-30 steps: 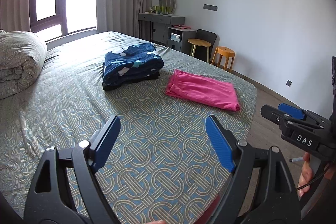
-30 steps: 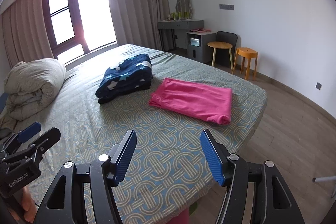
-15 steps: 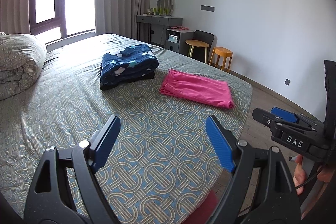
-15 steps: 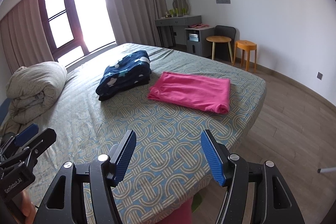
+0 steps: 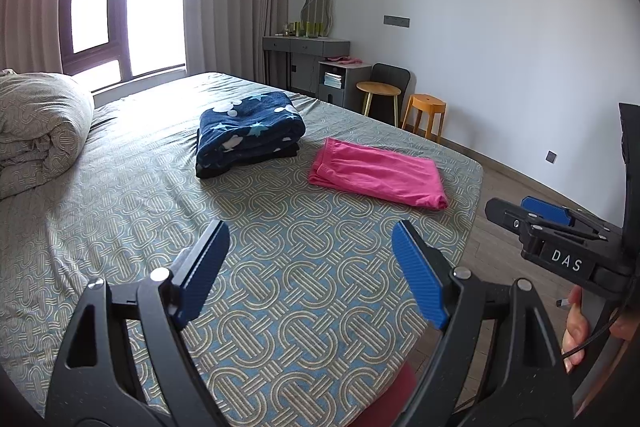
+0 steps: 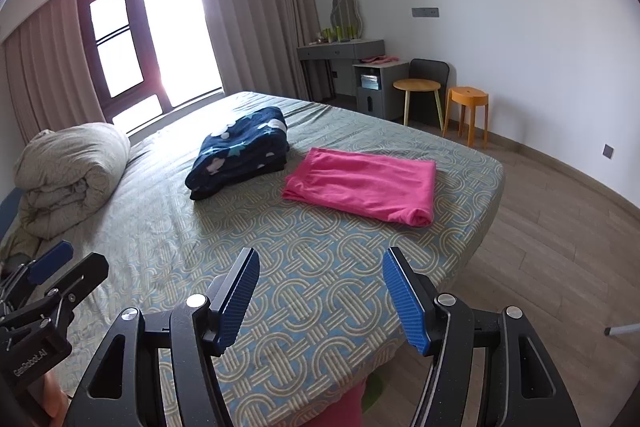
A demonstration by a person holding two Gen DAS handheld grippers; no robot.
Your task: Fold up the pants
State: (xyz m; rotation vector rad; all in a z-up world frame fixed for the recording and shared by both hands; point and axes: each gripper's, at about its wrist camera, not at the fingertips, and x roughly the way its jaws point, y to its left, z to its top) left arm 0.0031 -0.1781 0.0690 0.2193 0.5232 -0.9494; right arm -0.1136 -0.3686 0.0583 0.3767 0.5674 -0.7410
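Observation:
Pink pants [image 5: 380,173] [image 6: 366,183] lie folded flat on the patterned bed [image 5: 280,255] [image 6: 320,267], near its right corner. My left gripper [image 5: 310,255] hangs open over the near part of the bed, well short of the pants, nothing between its blue pads. My right gripper [image 6: 320,287] is also open and empty, above the bed's near edge. Each gripper shows at the edge of the other's view: the right one [image 5: 536,215] and the left one [image 6: 60,271].
A folded navy star blanket [image 5: 248,133] [image 6: 240,151] sits left of the pants. A rolled duvet [image 5: 40,131] [image 6: 68,179] lies at the left. Two stools [image 5: 424,115], a chair and a grey dresser [image 5: 306,47] stand by the far wall. Wooden floor [image 6: 560,227] runs right of the bed.
Both views have drawn back slightly from the bed, so the pants and blanket look a little farther. Both grippers stay open as before.

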